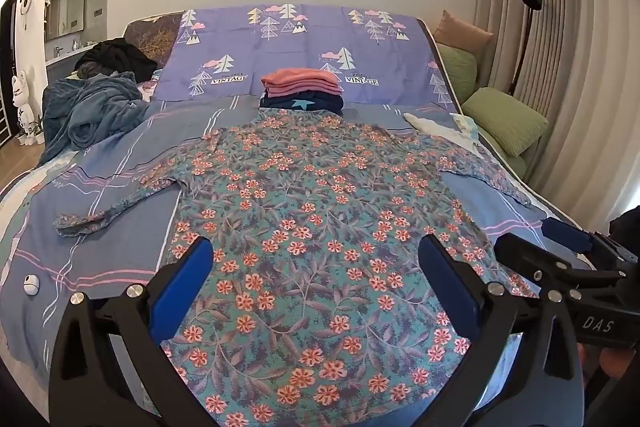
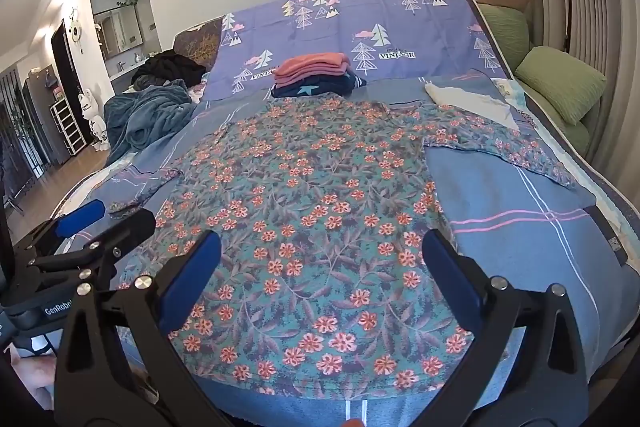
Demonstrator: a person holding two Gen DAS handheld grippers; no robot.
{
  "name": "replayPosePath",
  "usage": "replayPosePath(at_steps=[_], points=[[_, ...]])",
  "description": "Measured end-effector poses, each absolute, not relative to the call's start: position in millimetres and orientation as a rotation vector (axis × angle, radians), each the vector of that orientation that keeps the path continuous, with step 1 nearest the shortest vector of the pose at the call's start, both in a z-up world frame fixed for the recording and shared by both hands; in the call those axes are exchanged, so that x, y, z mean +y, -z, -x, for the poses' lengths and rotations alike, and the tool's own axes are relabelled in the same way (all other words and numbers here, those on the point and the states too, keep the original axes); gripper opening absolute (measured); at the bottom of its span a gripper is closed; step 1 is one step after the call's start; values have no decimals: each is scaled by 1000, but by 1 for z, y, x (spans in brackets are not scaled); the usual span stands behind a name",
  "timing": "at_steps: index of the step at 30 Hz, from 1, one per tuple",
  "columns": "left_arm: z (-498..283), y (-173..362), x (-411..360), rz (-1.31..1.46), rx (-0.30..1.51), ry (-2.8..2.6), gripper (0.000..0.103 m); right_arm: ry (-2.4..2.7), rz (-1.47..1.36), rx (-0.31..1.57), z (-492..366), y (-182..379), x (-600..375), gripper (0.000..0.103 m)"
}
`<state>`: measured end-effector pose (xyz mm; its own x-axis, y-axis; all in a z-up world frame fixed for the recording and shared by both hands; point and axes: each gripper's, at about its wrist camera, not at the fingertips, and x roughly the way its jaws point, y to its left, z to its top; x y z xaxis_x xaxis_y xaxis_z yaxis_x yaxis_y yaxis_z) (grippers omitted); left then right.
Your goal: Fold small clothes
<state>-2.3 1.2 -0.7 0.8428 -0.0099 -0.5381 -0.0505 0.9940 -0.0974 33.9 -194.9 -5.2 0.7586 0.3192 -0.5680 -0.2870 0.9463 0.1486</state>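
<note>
A long-sleeved shirt [image 1: 320, 211] [image 2: 320, 195] in teal with orange flowers lies flat on the bed, both sleeves spread out to the sides. My left gripper [image 1: 316, 253] hovers over the shirt's lower left part, open wide, with nothing between its blue pads. Beside it, my right gripper [image 2: 322, 247] hangs over the lower right part, also open and holding nothing. Each gripper shows at the edge of the other's view: the right gripper [image 1: 540, 239] and the left gripper [image 2: 108, 219]. A stack of folded clothes [image 1: 302, 89] [image 2: 316, 75], pink on navy, sits just beyond the collar.
A white cloth [image 1: 436, 125] [image 2: 468, 99] lies near the right sleeve. A crumpled blue blanket [image 1: 92, 115] [image 2: 144, 115] is heaped at the bed's far left. Green pillows [image 1: 504, 119] [image 2: 560, 83] line the right side. A small white round object [image 1: 31, 284] rests on the sheet.
</note>
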Motion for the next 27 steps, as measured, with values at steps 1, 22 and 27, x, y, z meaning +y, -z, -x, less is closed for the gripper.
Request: replayPosePath(at_steps=[1,22,27], points=[[2,1,-3,100,566,-18,102,-331,-55,629,-33,6,-195,101],[-4,6,0,101,581,-26,102,-349,-56,641,-36,9,-191,101],[-4,5,0,100,581,-26,102,-352,-60,643,-37,10,-190,101]])
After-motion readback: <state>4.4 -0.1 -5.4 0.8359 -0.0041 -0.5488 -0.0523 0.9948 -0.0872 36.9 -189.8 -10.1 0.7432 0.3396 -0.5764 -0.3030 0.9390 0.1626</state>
